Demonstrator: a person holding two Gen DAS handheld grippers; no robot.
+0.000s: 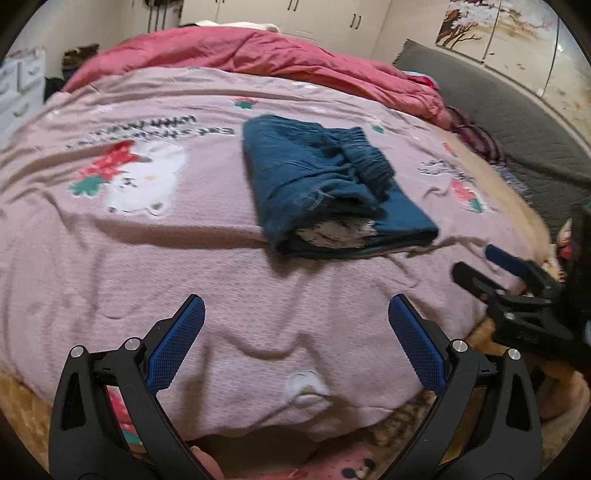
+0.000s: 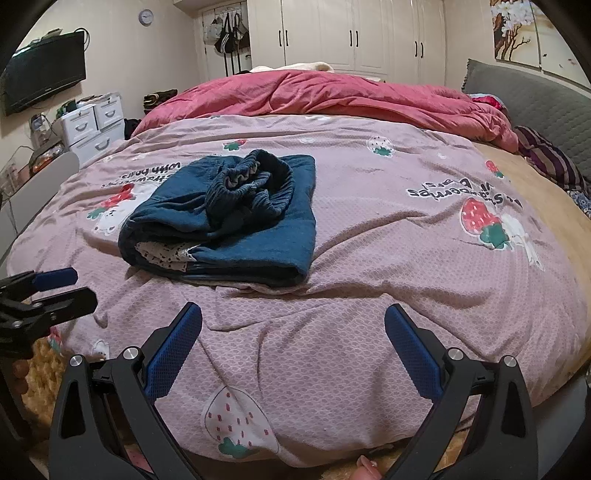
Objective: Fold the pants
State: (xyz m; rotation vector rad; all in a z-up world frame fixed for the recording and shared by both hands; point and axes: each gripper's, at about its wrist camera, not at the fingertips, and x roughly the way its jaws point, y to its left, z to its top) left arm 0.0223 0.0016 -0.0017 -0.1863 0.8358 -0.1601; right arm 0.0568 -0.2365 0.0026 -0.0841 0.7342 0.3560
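Dark blue pants lie folded in a compact bundle on the pink strawberry-print bedspread, elastic waistband bunched on top and a white lining showing at the near edge. They also show in the right wrist view. My left gripper is open and empty, low over the bedspread in front of the pants. My right gripper is open and empty, also short of the pants. Each gripper shows in the other's view: the right gripper at right, the left gripper at left.
A crumpled red duvet lies across the far side of the bed. A grey padded headboard stands at right. White drawers and a wall TV are at left, white wardrobes at the back.
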